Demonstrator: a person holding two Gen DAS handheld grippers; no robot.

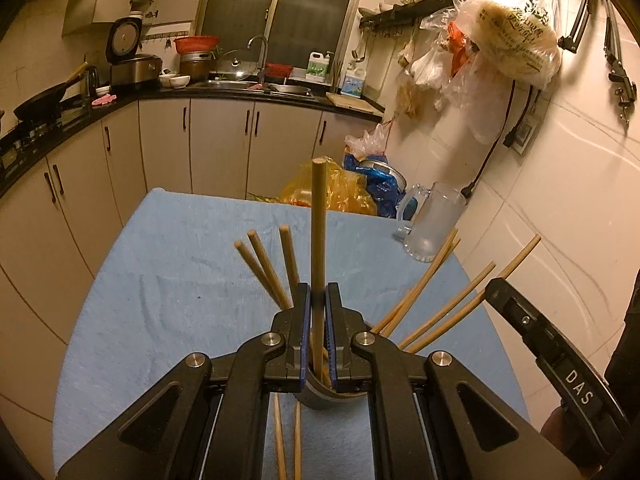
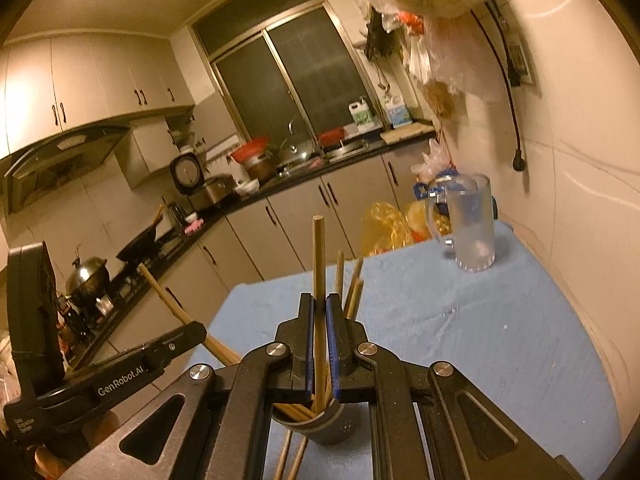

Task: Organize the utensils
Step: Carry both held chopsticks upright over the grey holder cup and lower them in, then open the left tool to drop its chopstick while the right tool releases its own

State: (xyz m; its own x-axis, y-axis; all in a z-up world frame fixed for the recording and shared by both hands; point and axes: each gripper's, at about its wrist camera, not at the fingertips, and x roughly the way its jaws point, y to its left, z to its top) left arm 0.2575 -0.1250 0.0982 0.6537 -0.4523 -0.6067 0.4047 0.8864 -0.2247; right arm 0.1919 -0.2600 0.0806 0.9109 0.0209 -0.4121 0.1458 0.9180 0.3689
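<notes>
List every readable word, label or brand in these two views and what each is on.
"DAS": right gripper arm, seen from the left wrist.
"GenRobot.AI": left gripper arm, seen from the right wrist.
Small white print near that arm's base: too blurred to read.
Print on the hanging plastic bag: unreadable.
Labels on the bottles by the sink: too small.

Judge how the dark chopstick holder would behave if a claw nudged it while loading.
The dark chopstick holder looks narrow and upright, with long chopsticks fanning well above its rim, so it probably tips easily. The blue cloth underneath likely resists sliding, making toppling likelier than skidding.
</notes>
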